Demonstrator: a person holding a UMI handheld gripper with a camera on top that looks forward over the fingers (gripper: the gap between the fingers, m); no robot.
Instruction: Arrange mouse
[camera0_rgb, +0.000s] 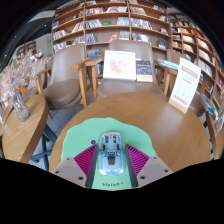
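Observation:
A pale, see-through mouse (110, 155) with a white body and small dark lettering on its near end sits between my fingers. My gripper (111, 163) is shut on it, with the pink pads (86, 160) pressed against both its sides. Under and beyond it spreads a light green mat (115, 125) on a round wooden table (170, 135). The mouse's underside is hidden, so I cannot tell whether it rests on the mat or hangs just above it.
Two wooden chairs (65, 80) stand behind the table, one holding upright books (120, 65). A white sign (186, 85) stands at the right. Another table with glassware (15, 95) is on the left. Bookshelves (110, 20) fill the background.

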